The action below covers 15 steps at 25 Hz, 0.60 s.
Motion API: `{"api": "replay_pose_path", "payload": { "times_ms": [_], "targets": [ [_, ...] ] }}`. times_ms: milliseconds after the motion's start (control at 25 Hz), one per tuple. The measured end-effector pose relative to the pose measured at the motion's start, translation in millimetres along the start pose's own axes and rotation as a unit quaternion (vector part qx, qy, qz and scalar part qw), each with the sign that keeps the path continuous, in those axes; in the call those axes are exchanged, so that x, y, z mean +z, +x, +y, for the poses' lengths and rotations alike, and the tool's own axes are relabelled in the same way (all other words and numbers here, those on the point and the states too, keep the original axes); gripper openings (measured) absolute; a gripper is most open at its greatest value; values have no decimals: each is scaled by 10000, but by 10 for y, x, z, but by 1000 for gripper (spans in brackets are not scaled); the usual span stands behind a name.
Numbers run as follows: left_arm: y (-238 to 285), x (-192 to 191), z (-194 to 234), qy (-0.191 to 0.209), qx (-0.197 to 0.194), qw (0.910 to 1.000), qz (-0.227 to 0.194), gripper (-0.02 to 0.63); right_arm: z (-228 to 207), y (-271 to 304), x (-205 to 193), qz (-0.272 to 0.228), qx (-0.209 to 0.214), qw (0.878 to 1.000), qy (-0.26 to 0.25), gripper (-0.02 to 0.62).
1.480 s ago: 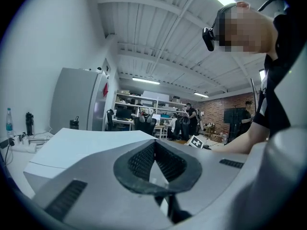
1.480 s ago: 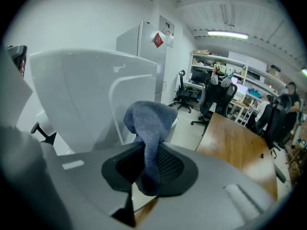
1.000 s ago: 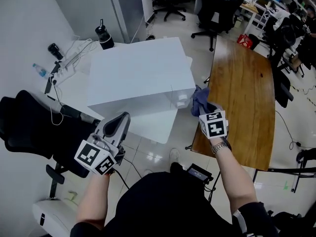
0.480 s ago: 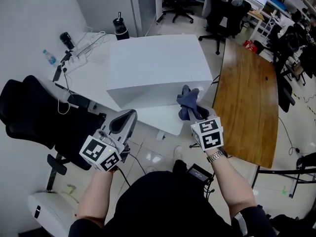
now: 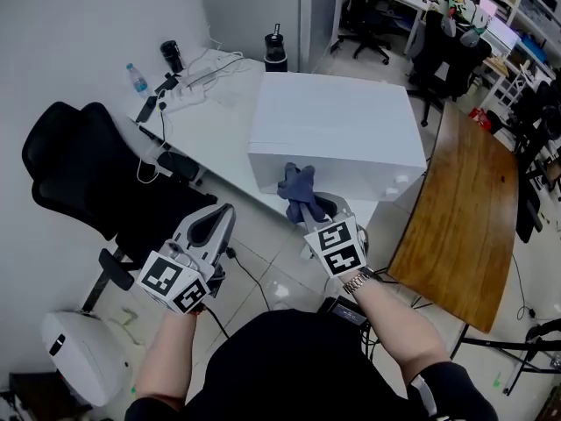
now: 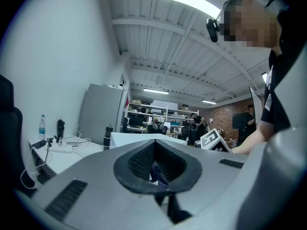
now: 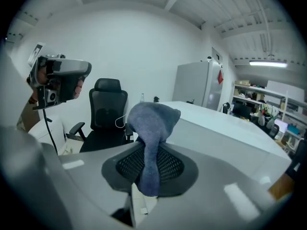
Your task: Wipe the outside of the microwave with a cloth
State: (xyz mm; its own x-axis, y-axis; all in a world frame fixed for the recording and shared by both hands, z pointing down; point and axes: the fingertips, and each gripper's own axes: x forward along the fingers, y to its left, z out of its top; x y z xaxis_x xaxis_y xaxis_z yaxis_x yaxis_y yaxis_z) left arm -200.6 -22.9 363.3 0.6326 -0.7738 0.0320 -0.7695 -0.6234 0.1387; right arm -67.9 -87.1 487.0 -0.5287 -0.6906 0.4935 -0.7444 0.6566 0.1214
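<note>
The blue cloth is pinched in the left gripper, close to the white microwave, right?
No: the blue cloth is pinched in the right gripper, close to the white microwave. The right gripper view shows it between those jaws.

Soft fuzzy cloth [image 5: 296, 187], smooth matt microwave [image 5: 333, 125], glossy wooden table [image 5: 469, 217].

Microwave [image 5: 333, 121] front partly hidden behind cloth [image 5: 296, 185]; cloth tail buried in right gripper [image 5: 317, 209]; shelf [image 6: 158, 111] contents too small to tell.
</note>
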Motion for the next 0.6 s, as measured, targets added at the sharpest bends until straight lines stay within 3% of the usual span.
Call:
{"api": "replay_pose_path", "payload": {
  "times_ms": [320,600],
  "targets": [
    [-562,98,499,109,701,9975,-34,5,424,669,264,-91,261,9989,-391,63],
    [-838,127,752,122,1016,9947,-10,5,415,1057,265,45,178,9996,-211,63]
  ]
}}
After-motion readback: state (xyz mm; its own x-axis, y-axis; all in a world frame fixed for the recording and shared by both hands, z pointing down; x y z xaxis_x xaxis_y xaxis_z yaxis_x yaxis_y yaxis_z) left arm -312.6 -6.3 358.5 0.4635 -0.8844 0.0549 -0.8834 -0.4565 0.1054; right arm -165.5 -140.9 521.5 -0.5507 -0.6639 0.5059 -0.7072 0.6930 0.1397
